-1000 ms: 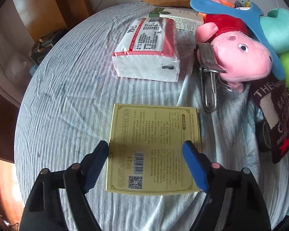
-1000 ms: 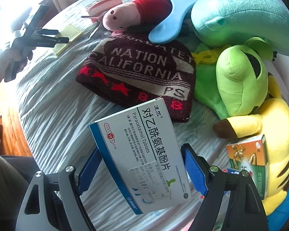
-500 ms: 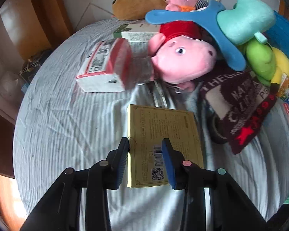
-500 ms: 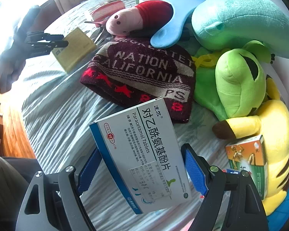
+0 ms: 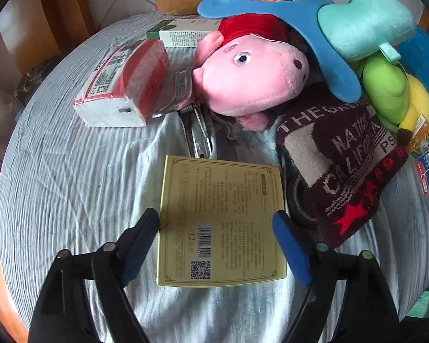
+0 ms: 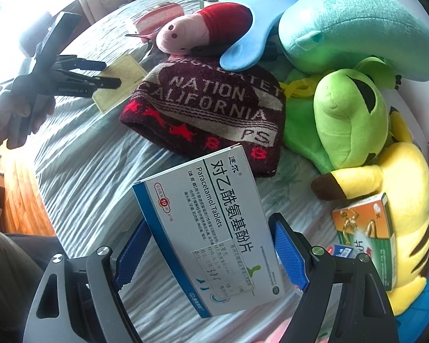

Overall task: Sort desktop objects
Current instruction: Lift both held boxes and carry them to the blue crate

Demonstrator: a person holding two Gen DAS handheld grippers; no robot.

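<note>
My left gripper (image 5: 216,235) is shut on a flat yellow box (image 5: 221,220), its pads against the box's two side edges, holding it above the grey-blue cloth. The box and the left gripper (image 6: 104,81) also show at the far left of the right wrist view, with the yellow box (image 6: 120,81) between the fingers. My right gripper (image 6: 211,245) is shut on a white and blue Paracetamol tablet box (image 6: 211,234), held tilted above the cloth.
A dark knit hat (image 6: 211,108) lies in the middle. Plush toys crowd the right: pink pig (image 5: 251,83), teal plush (image 6: 354,25), green plush (image 6: 349,123), yellow plush (image 6: 397,200). A tissue pack (image 5: 123,85), metal tongs (image 5: 200,137), a green-white box (image 5: 183,33) and an orange-green box (image 6: 366,228) lie around.
The left gripper, open around the yellow box a second ago, has gripped it and carried it right toward the hat. The right gripper holds its tablet box still.
</note>
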